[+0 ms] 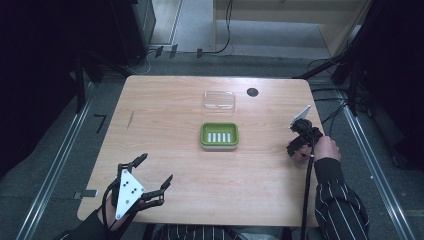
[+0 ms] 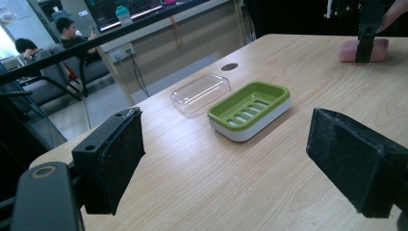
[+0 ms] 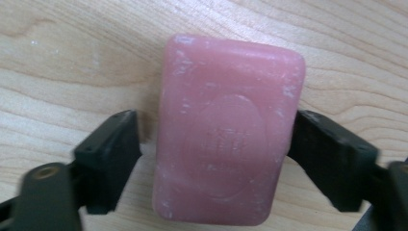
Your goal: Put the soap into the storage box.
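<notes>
A pink bar of soap (image 3: 226,130) lies flat on the wooden table (image 1: 170,110) near its right edge. My right gripper (image 3: 216,137) stands over it, open, with one jaw on each long side; the right pad touches the bar and the left pad sits a small gap away. In the high view this right gripper (image 1: 296,149) covers the soap. The left gripper view shows the soap (image 2: 347,52) far off behind that gripper (image 2: 364,43). My left gripper (image 1: 158,166) hovers wide open and empty over the front left (image 2: 231,159).
A green and white soap dish (image 1: 219,135) with a slotted floor sits mid-table (image 2: 250,108). Its clear lid (image 1: 218,100) lies just behind it (image 2: 200,92). A black cable hole (image 1: 252,92) marks the far side. Cables trail off the table's right edge.
</notes>
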Demonstrator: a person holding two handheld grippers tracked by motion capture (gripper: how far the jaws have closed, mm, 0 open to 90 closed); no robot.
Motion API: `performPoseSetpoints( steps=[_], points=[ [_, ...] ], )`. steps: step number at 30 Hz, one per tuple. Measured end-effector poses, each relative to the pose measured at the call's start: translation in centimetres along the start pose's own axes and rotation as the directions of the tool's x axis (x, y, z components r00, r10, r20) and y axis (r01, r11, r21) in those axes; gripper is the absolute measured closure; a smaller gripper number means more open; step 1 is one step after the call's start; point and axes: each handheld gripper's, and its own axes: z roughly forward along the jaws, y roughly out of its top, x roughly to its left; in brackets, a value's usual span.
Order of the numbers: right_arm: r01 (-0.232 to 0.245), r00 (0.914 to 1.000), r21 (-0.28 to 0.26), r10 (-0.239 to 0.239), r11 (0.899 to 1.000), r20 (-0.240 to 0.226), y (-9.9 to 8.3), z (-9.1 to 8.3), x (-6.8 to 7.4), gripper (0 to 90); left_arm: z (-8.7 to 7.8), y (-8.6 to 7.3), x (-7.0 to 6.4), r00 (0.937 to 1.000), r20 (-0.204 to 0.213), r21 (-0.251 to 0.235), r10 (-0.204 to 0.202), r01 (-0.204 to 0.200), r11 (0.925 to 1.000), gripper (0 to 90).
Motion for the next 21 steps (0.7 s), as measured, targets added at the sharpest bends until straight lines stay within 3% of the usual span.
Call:
performPoseSetpoints(
  steps=[7, 15, 21],
  points=[
    [0.004, 0.9999, -0.004, -0.004, 1.000, 0.009, 0.06, 0.02, 0.01, 31.6, 0.00, -0.01, 0.01, 1.0000, 0.000, 0.000, 0.000, 0.000, 1.0000, 13.2],
    [0.012, 0.9999, -0.005, -0.012, 1.000, 0.003, 0.11, 0.09, -0.02, 34.8, 0.02, 0.01, -0.01, 1.0000, 0.002, 0.002, 0.005, -0.005, 1.0000, 13.3],
    [-0.004, 0.9993, -0.013, 0.004, 1.000, -0.038, -0.11, 0.15, -0.48, 37.3, 0.02, 0.01, -0.03, 1.0000, 0.002, 0.002, 0.007, -0.007, 1.0000, 13.2]
  ],
)
